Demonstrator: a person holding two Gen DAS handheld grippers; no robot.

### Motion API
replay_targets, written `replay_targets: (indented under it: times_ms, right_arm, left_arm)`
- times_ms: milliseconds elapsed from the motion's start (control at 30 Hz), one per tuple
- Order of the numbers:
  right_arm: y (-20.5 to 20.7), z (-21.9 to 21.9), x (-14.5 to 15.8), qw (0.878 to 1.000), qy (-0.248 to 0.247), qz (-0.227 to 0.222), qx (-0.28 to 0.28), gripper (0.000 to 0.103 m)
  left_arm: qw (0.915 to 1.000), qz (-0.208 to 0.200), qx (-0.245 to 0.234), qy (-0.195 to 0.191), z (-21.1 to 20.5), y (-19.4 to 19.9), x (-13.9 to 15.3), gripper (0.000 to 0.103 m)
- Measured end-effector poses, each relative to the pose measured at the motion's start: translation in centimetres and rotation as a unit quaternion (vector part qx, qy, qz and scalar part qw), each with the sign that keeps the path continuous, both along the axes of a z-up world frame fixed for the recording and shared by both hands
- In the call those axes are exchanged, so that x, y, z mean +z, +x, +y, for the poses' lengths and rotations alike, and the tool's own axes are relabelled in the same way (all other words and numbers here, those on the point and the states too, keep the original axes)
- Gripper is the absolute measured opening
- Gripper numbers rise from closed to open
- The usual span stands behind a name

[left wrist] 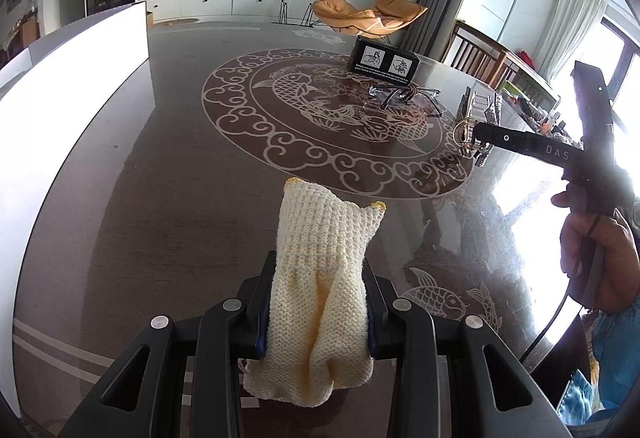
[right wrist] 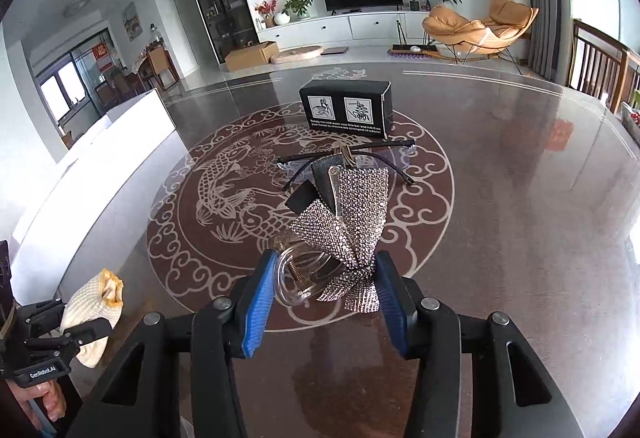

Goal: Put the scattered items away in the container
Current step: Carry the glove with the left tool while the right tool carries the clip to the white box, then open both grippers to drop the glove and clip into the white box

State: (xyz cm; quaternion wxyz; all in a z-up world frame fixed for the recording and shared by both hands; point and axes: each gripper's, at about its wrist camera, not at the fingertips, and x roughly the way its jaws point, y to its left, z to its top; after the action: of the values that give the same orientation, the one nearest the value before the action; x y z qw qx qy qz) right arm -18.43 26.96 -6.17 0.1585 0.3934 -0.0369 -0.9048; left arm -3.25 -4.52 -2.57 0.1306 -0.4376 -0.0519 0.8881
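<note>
- Far off to the left of both my jaws, the white container [right wrist: 132, 142] is standing on the dark table [right wrist: 500, 198]; I am seeing only its outer wall, so I cannot tell what is lying inside it.
- My left gripper [left wrist: 318, 302] is clenching a cream knitted glove [left wrist: 320, 278], whose cuff is sticking out past my fingertips, above the tabletop.
- My right gripper [right wrist: 326, 282] is holding a rhinestone bow hair clip [right wrist: 340, 238] between its blue pads [right wrist: 256, 310]; the clear clip end is sitting against my left pad and the bow's tail against my right pad.
- Just beyond that bow, a pair of glasses [right wrist: 348, 162] is lying on the table.
- Behind the glasses, a black box [right wrist: 346, 110] is standing upright, well apart from the container.
</note>
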Motion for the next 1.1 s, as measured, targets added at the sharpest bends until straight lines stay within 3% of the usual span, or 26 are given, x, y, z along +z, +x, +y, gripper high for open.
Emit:
replay_targets:
  times_ms: [200, 300, 467, 567, 667, 767, 867, 1000, 1100]
  right_arm:
    - [1.5, -1.9, 0.2, 1.0, -0.001, -0.013, 0.024, 0.049]
    - [2.0, -4.7, 1.0, 0.998, -0.005, -0.013, 0.061, 0.049]
    - [2.4, -13.5, 6.0, 0.987, -0.036, 0.024, 0.155, 0.049]
    - [2.4, -20.5, 9.8, 0.972, -0.07, 0.044, 0.221, 0.049]
    - [2.3, -27.9, 12.7, 0.954, -0.092, 0.048, 0.282, 0.049]
    - [2.6, -35.2, 13.8, 0.936, -0.102, 0.041, 0.334, 0.049]
    - [2.8, -41.8, 12.9, 0.925, -0.094, 0.022, 0.368, 0.049]
    - [2.1, -48.1, 9.2, 0.922, -0.054, -0.029, 0.382, 0.052]
    - [0.8, -50.4, 6.2, 0.924, -0.016, -0.087, 0.372, 0.053]
  left_arm:
    - [0.9998, -0.01, 0.005, 0.016, 0.0, -0.6, -0.1, 0.034]
    - [0.9991, 0.0, 0.022, 0.037, -1.7, -0.4, 2.0, 0.034]
    - [0.9937, 0.047, 0.093, 0.041, -9.9, 0.2, 9.0, 0.034]
    - [0.9862, 0.073, 0.148, 0.012, -16.5, 0.7, 13.3, 0.034]
    - [0.9768, 0.074, 0.199, -0.025, -22.7, 0.8, 15.6, 0.034]
    - [0.9701, 0.049, 0.236, -0.028, -27.9, 0.7, 15.4, 0.034]
    - [0.964, 0.015, 0.264, -0.025, -31.7, 0.5, 13.6, 0.034]
    - [0.9539, -0.025, 0.299, -0.011, -34.9, 0.3, 10.6, 0.038]
    - [0.9467, -0.056, 0.317, -0.003, -36.0, 0.2, 8.2, 0.054]
